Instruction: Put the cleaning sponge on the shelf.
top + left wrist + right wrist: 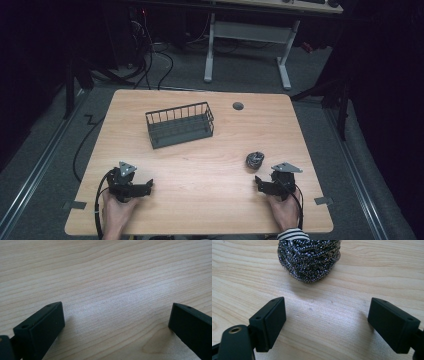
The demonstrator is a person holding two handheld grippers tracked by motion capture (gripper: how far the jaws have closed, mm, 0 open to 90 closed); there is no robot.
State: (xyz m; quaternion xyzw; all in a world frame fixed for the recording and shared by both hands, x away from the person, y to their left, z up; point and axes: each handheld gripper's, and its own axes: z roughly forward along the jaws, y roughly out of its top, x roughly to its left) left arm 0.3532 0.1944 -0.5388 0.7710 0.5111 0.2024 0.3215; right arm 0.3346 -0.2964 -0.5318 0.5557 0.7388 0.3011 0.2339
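Observation:
A steel wool scrubber lies on the wooden table, right of centre. My right gripper rests just in front of it, open, with only bare wood between its jaws. A dark wire basket stands at the middle of the table's far half. Near the front left edge my left gripper lies on the table, held by a hand, its jaws wide apart over bare wood; it is open.
A round grey cable grommet sits near the table's far edge. Beyond the table stand another desk's white legs and cables on the floor. Tape tabs stick out at the front corners.

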